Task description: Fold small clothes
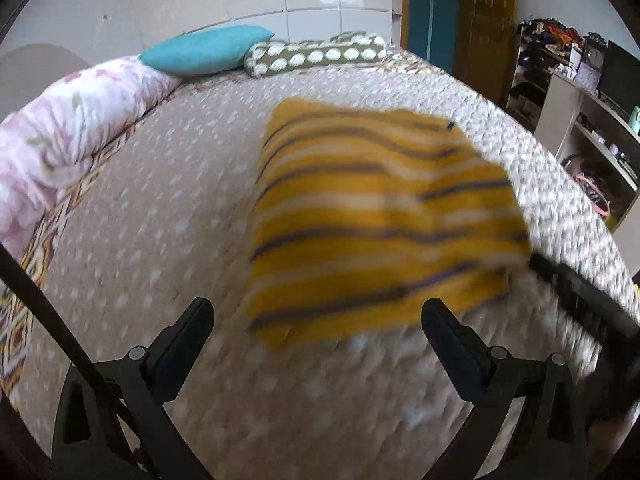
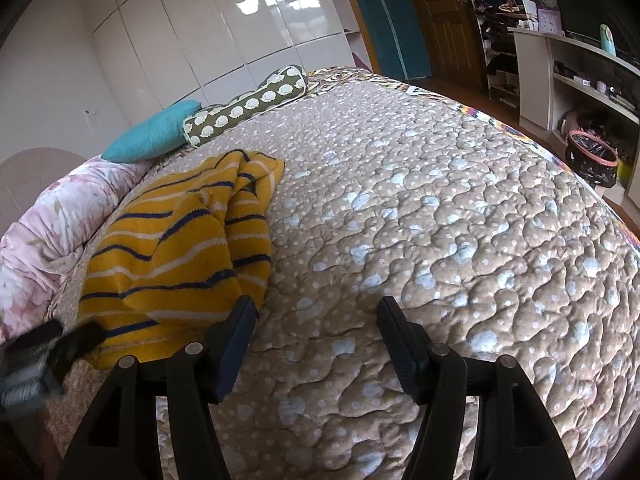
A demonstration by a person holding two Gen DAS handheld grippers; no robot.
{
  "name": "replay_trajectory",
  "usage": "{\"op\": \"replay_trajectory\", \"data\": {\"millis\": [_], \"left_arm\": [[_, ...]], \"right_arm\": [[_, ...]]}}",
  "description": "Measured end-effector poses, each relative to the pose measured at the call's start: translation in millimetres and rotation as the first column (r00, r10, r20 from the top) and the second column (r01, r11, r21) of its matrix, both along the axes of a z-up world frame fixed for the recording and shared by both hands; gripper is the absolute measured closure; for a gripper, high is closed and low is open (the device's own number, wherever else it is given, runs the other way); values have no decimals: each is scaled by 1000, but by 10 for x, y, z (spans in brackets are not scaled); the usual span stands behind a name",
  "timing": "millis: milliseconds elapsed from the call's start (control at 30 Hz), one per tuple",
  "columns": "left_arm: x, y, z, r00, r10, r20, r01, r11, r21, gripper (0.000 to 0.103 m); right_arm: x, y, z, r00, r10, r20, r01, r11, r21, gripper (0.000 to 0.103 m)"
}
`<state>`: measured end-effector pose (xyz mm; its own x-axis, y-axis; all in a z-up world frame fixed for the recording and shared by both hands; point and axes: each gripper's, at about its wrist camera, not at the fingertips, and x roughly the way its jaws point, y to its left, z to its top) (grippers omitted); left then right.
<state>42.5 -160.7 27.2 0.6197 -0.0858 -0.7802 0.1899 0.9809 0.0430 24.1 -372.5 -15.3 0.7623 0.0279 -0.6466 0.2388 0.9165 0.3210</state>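
Nearest the lens, the right gripper (image 2: 316,344) hovers with jaws spread and nothing between them; the left gripper (image 1: 318,340) likewise stands released and empty over the quilted bed (image 2: 440,220); the yellow striped garment (image 2: 180,248) lies rumpled toward the bed's left edge, beside the floral duvet (image 2: 48,224); to fold well, I judge each gripper should pinch a separate corner and draw the cloth flat first; open quilt to the right offers ample room.

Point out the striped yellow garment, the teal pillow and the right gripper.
striped yellow garment (image 2: 168,248): right wrist view, on its crumpled middle.
teal pillow (image 1: 204,50): left wrist view, centre of its face.
right gripper (image 2: 316,336): right wrist view, midway between its open fingertips.
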Motion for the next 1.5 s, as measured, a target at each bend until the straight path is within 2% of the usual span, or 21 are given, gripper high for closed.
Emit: {"op": "replay_trajectory", "data": {"millis": [167, 367, 433, 533, 633, 667, 733, 767, 833, 867, 900, 967, 1067, 1167, 1200, 1233, 1267, 1300, 1333, 1367, 1500], "left_arm": [[-271, 486, -103, 998, 50, -38, -50, 999, 10, 0], [-516, 1095, -42, 987, 159, -10, -159, 987, 3, 0], [-520, 1259, -24, 980, 199, -10, -199, 980, -21, 0], [-452, 1454, -21, 969, 247, -27, -249, 962, -111, 0], [-399, 1532, -116, 966, 258, -38, -260, 957, -126, 0], [-386, 1542, -165, 965, 258, -40, -261, 957, -125, 0], [-364, 1549, -288, 965, 254, -60, -259, 958, -125, 0], [-350, 1546, -378, 966, 248, -75, -255, 960, -119, 0], [-361, 1497, -441, 971, 235, -48, -238, 968, -80, 0], [-390, 1439, -458, 975, 222, -13, -223, 974, -41, 0], [-410, 1404, -471, 977, 215, 9, -215, 976, -18, 0], [-458, 1362, -500, 977, 209, 50, -209, 978, 1, 0], [-506, 1378, -538, 976, 198, 89, -198, 980, -16, 0], [-545, 1384, -554, 975, 186, 120, -185, 982, -22, 0], [-556, 1380, -560, 974, 185, 128, -184, 983, -22, 0], [-579, 1372, -567, 973, 184, 139, -182, 983, -22, 0], [-590, 1372, -572, 972, 182, 151, -181, 983, -23, 0], [-598, 1373, -574, 970, 182, 163, -181, 983, -24, 0], [-606, 1365, -579, 968, 184, 171, -182, 983, -24, 0], [-611, 1359, -582, 967, 185, 176, -184, 983, -22, 0], [-617, 1355, -577, 967, 183, 177, -182, 983, -23, 0]], "right_arm": [[1, 5, -5, 1000, 1, 0, -1, 1000, -3, 34], [-7, -55, -38, 1000, 10, 12, -11, 999, 30, 32], [-31, -73, -43, 1000, 12, 20, -13, 999, 46, 32], [-98, -155, -58, 999, 12, 42, -16, 994, 105, 32], [-151, -248, -64, 999, 12, 45, -19, 986, 165, 32], [-153, -241, -32, 1000, 15, 25, -19, 989, 149, 32], [-168, -150, 125, 1000, 15, 3, -15, 999, 32, 32], [-183, -99, 234, 999, 15, 29, -14, 1000, -16, 32], [-131, -17, 426, 997, 40, 70, -36, 998, -56, 32], [-75, 23, 512, 995, 57, 82, -51, 996, -66, 35], [22, 77, 616, 992, 80, 95, -73, 994, -79, 49], [266, 194, 756, 989, 120, 89, -110, 989, -101, 67], [700, 392, 795, 979, 195, 58, -190, 978, -91, 73], [1104, 471, 476, 967, 244, -68, -247, 968, -40, 73], [1209, 475, 311, 965, 235, -120, -245, 967, -74, 72], [1219, 471, 209, 965, 232, -121, -246, 961, -125, 72], [1184, 476, 216, 968, 228, -106, -243, 957, -160, 68], [1176, 506, 256, 970, 204, -130, -227, 953, -202, 56], [1161, 559, 335, 974, 163, -155, -198, 947, -253, 53], [1145, 609, 426, 978, 153, -145, -188, 945, -268, 54], [1162, 958, 813, 954, 294, -56, -300, 931, -211, 63]]}}
